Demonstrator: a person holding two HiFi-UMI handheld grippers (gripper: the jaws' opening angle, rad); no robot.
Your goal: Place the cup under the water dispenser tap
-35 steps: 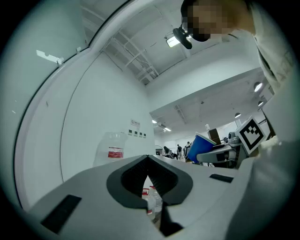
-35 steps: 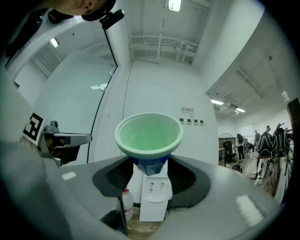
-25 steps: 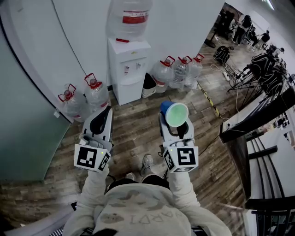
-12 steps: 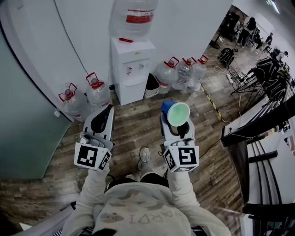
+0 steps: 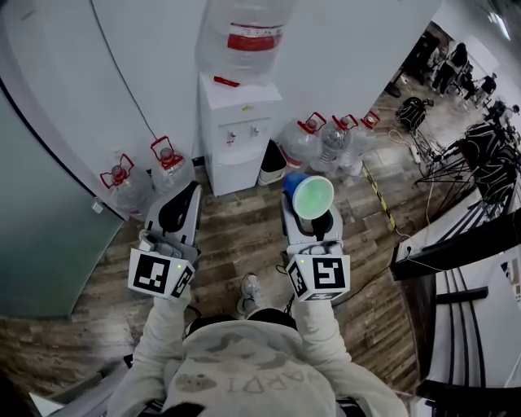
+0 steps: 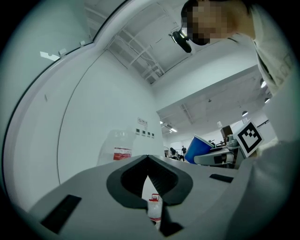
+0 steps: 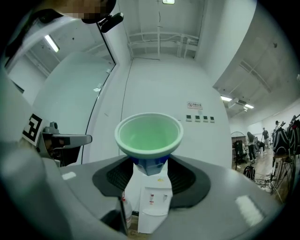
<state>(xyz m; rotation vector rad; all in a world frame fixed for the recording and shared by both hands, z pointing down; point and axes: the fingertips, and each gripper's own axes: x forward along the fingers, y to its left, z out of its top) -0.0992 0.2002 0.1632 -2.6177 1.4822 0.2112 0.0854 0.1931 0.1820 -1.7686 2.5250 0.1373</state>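
The cup point(image 5: 310, 196) looks like smooth plastic, blue outside, matt pale green within. The water dispenser point(image 5: 240, 138) at top centre has a smooth white casing; the floor point(image 5: 236, 236) is grainy wood planking.

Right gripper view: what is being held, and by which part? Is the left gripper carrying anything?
The right gripper holds the cup upright by its blue lower body. The left gripper is shut, holding nothing.

Wall point(image 5: 146, 57): plain white | floor point(image 5: 236, 244): dark wood planks, striped tape point(image 5: 377, 195) at right | red-capped water jugs point(image 5: 168, 169) along wall | left: greenish frosted panel point(image 5: 41, 244) | right: tripods point(image 5: 480, 159), black rails point(image 5: 456, 244) | ceiling lamp point(image 7: 167, 1) lit
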